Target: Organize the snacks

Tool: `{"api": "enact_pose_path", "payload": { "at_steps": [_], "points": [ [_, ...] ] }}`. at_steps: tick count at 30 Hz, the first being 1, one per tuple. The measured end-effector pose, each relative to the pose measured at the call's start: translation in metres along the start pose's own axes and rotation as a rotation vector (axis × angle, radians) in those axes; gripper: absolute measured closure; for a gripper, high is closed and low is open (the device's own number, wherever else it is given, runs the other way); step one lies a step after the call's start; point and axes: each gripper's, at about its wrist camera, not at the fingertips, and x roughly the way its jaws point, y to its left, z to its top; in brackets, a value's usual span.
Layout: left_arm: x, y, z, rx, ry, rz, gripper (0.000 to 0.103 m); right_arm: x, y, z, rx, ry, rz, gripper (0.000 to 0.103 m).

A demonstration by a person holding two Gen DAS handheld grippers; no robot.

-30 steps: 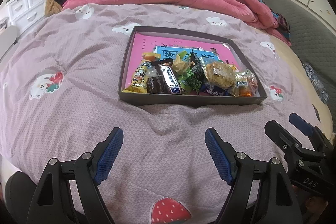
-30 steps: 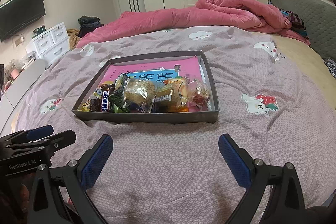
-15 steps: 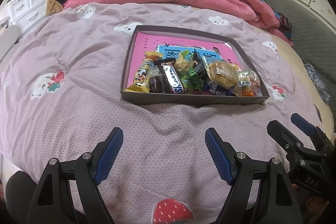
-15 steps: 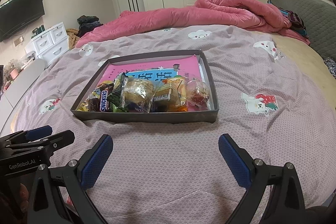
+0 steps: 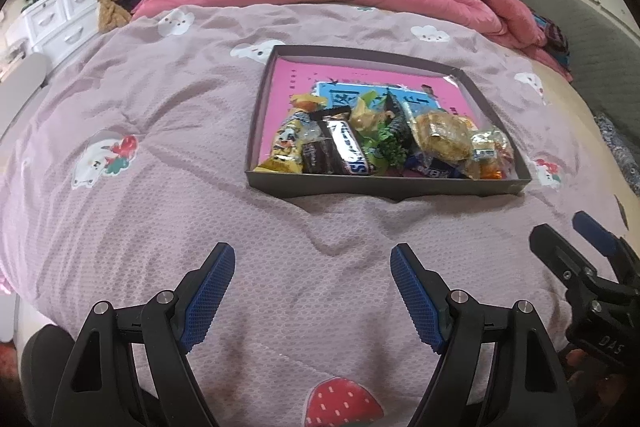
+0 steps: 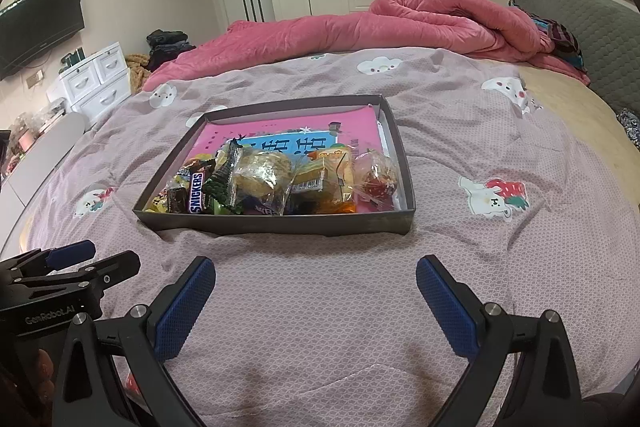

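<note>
On the bed [image 5: 180, 187], centre of the frame: shallow dark cardboard tray [image 6: 280, 225] with a pink-and-blue printed sheet [image 6: 352, 131] as lining. Snacks [image 5: 380, 143] all inside, bunched along the near wall: Snickers bar [image 6: 197, 191], yellow cartoon packet [image 5: 288, 147], clear-wrapped pastry [image 6: 262, 173], orange packet [image 6: 328, 183], red sweet in clear wrap [image 6: 378, 177], green-and-black packet [image 5: 390, 139]. Far half of the tray bare down to the sheet. None seen loose on the quilt cover. Fits either a pile gathered in and done with, or a heap waiting to be sorted and laid out; cannot tell which from this.

Lower frame: left hand-held gripper [image 5: 312, 291] and right hand-held gripper [image 6: 316, 303] low over the quilt cover, short of the tray, side by side, both aimed at the near wall. Jaws spread wide on each, blue pads [image 5: 210, 297] well apart, nothing held.
</note>
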Motion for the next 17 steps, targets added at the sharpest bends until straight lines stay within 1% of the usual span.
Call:
{"api": "enact_pose_path", "payload": {
  "at_steps": [5,9,12,14,17],
  "points": [
    [0.004,0.005,0.000,-0.018,0.016,0.013,0.022,0.002,-0.003,0.001,0.012,-0.007,-0.004,0.002],
    [0.007,0.008,0.001,-0.021,0.018,-0.003,0.022,0.005,-0.009,0.003,0.038,-0.010,-0.012,0.002],
    [0.008,0.012,0.003,-0.020,0.011,-0.001,0.022,0.008,-0.018,0.006,0.058,-0.013,-0.024,0.002],
    [0.010,0.018,0.008,-0.024,-0.008,0.015,0.022,0.010,-0.030,0.010,0.091,-0.021,-0.042,0.002],
    [0.012,0.045,0.023,-0.059,-0.048,0.057,0.021,0.015,-0.059,0.020,0.165,-0.027,-0.076,0.002]
  ]
}}
